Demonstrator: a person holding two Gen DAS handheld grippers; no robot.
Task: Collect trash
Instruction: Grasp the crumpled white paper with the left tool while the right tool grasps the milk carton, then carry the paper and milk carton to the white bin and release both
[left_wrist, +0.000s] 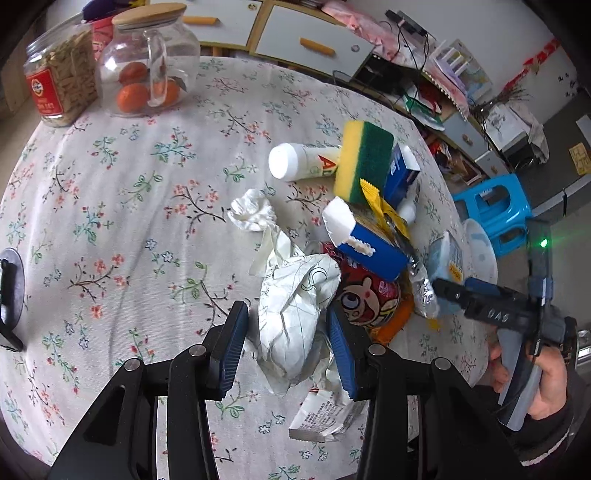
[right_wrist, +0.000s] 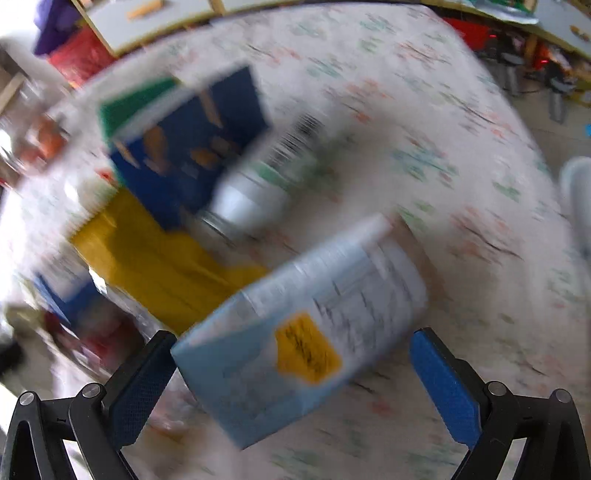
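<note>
1. Round table, floral cloth (left_wrist: 110, 206); trash pile sits at the table's right side.
2. Left gripper (left_wrist: 286, 350): narrow, pads clamped on a crumpled white paper wad (left_wrist: 291, 314), near edge.
3. Right gripper (right_wrist: 291, 373): wide, pads straddle a pale blue carton (right_wrist: 306, 325), not pressing it; view blurred.
4. Pile: sponge (left_wrist: 364, 162), white bottle (left_wrist: 295, 162), blue boxes (left_wrist: 373, 243), red snack wrapper (left_wrist: 369, 299), tissue (left_wrist: 253, 210).
5. Far left: glass jar with oranges (left_wrist: 147, 70), snack jar (left_wrist: 61, 81).
6. Room: grey cabinets (left_wrist: 306, 40) far, blue stool (left_wrist: 495, 206) right, cluttered shelf.
</note>
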